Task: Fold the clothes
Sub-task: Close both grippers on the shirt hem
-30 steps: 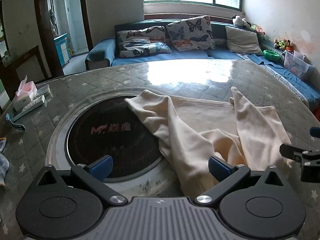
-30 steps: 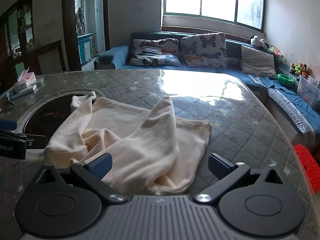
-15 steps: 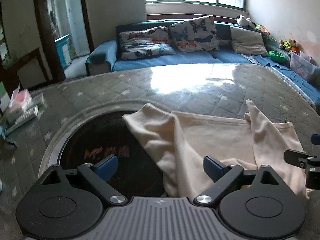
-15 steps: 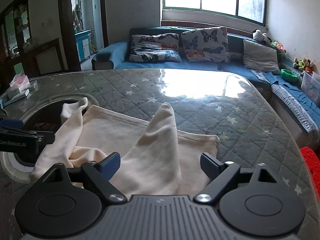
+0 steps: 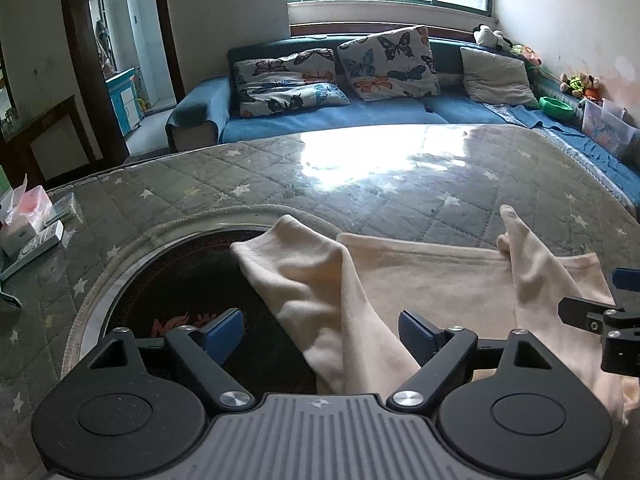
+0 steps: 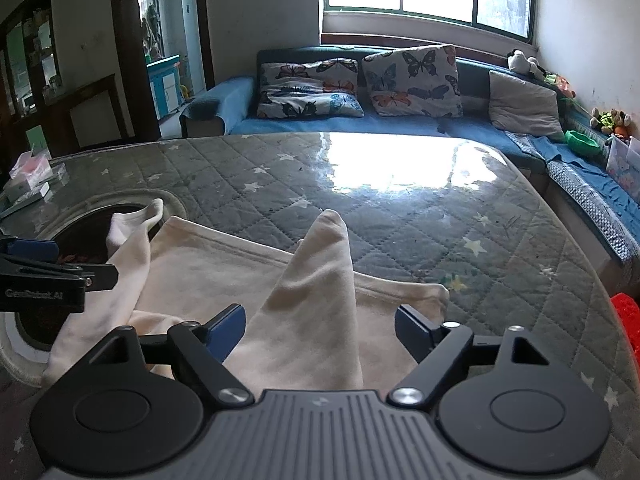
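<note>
A cream long-sleeved garment (image 5: 432,280) lies on the quilted grey table, its body flat and both sleeves folded inward toward me. My left gripper (image 5: 320,330) is open, low over the left sleeve (image 5: 304,280), which passes between its blue pads. My right gripper (image 6: 320,324) is open, low over the right sleeve (image 6: 320,276), which runs between its pads. The right gripper shows at the right edge of the left wrist view (image 5: 600,316). The left gripper shows at the left edge of the right wrist view (image 6: 48,272).
A round dark glass inset (image 5: 168,292) sits in the table under the left sleeve. A tissue box (image 5: 24,216) and remote lie at the table's left edge. A blue sofa (image 5: 360,112) with cushions stands behind the table. A red object (image 6: 626,316) sits off the table's right side.
Both grippers have dropped lower and come closer over the sleeves, and their jaws have narrowed somewhat. The garment lies as before.
</note>
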The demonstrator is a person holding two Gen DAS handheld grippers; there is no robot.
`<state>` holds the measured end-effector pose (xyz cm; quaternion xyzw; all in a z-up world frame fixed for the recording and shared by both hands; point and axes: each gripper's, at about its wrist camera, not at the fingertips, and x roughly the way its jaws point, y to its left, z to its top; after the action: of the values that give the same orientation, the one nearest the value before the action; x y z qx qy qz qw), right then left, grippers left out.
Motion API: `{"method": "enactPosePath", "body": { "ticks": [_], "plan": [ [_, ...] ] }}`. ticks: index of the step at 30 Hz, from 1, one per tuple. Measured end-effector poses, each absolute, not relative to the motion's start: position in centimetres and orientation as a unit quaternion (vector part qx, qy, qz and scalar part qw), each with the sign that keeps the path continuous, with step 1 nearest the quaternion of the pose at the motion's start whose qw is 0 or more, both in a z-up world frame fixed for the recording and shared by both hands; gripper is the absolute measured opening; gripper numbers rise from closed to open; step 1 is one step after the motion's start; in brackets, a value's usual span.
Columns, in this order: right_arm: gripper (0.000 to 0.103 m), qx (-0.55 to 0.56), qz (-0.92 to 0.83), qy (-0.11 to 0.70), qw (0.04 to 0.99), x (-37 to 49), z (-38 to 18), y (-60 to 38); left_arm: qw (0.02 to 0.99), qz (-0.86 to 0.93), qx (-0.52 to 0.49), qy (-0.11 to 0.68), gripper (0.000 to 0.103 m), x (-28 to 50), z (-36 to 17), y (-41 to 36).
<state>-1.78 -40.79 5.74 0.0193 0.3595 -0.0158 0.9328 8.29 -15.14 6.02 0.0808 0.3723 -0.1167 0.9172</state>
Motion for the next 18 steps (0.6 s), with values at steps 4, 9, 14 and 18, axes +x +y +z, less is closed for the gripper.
{"method": "enactPosePath", "body": {
  "ticks": [4,9,14,18],
  "plan": [
    [0.075,0.014,-0.015,0.37,0.929,0.2,5.0,-41.0,0.913,-0.116,0.085,0.381,0.087,9.8,5.4,-15.5],
    [0.064,0.024,-0.014,0.382,0.924,2.4,3.9,-41.2,0.904,-0.117,0.085,0.402,0.069,11.4,4.1,-15.8],
    [0.055,0.024,-0.018,0.389,0.921,3.3,2.7,-41.4,0.897,-0.14,0.069,0.413,0.024,11.5,3.1,-15.2],
    [0.025,0.032,-0.013,0.383,0.923,2.8,2.8,-41.9,0.904,-0.152,0.058,0.395,0.004,10.5,3.8,-14.6]
  ]
}}
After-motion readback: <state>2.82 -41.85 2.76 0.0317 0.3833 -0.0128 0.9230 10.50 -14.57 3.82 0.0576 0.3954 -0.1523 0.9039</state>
